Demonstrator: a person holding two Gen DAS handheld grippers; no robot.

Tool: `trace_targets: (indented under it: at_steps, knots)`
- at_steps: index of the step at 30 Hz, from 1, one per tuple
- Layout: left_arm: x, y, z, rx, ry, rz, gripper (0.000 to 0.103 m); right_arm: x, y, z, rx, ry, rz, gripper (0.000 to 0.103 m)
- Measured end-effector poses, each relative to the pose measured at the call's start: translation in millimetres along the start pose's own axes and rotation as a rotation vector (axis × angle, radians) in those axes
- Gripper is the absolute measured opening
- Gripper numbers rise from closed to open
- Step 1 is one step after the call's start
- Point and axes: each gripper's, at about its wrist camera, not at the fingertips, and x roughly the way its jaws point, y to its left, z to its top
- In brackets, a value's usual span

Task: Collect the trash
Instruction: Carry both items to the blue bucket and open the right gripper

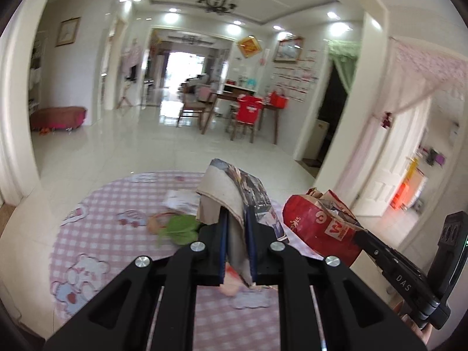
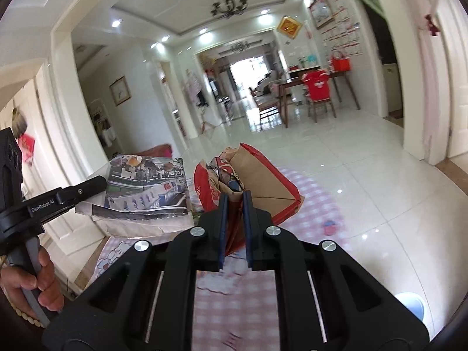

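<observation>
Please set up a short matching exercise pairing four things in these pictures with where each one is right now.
Things:
1. printed paper
2. red paper bag
3. green leaf
4. red shirt

Places:
A. lying on the pink checked mat
B. draped over a dining chair
C. clamped in the left tongs
D. clamped in the right tongs

Pairs: 1-C, 2-D, 3-A, 4-B

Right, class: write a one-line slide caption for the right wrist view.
Right gripper shut on a crumpled red-and-brown paper bag above a pink checked mat; left gripper holds folded printed paper.
</observation>
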Motion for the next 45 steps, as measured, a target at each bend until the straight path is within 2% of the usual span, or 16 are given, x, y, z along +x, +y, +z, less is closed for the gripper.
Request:
trace_targets:
  at_steps: [8,14,22,29,32,36,38,40,45]
  knots:
    - [39,-120,-17,0.148,0.072,-0.168,0.011,-79,-97,-4,0.092,-0.07,-0.185,0.01]
    - [82,-216,-47,0.256,0.162,-0.303,0.011,-128,-164,-22,0.146,-0.083,-0.339,0.01]
    - [138,-304,-98,0.404,0.267,-0.383,0.011,-158,-239,-55,0.235,-0.061,-0.491,0.01]
    - [180,-338,-133,0.479,0.332,-0.379,0.011,-154,-278,-80,0.287,-0.025,-0.536,0.011]
    - [198,-345,-149,0.507,0.363,-0.365,0.011,-144,-293,-91,0.322,-0.006,-0.541,0.015]
    - [216,-347,-168,0.512,0.415,-0.359,0.011,-124,-325,-114,0.414,0.086,-0.54,0.02]
    - [222,-347,-176,0.521,0.436,-0.353,0.011,-121,-331,-122,0.438,0.108,-0.557,0.026]
    - [225,-349,-181,0.527,0.451,-0.352,0.011,-121,-331,-125,0.449,0.11,-0.564,0.049]
    - [227,-353,-196,0.542,0.48,-0.362,0.012,-125,-322,-123,0.425,0.108,-0.575,0.05]
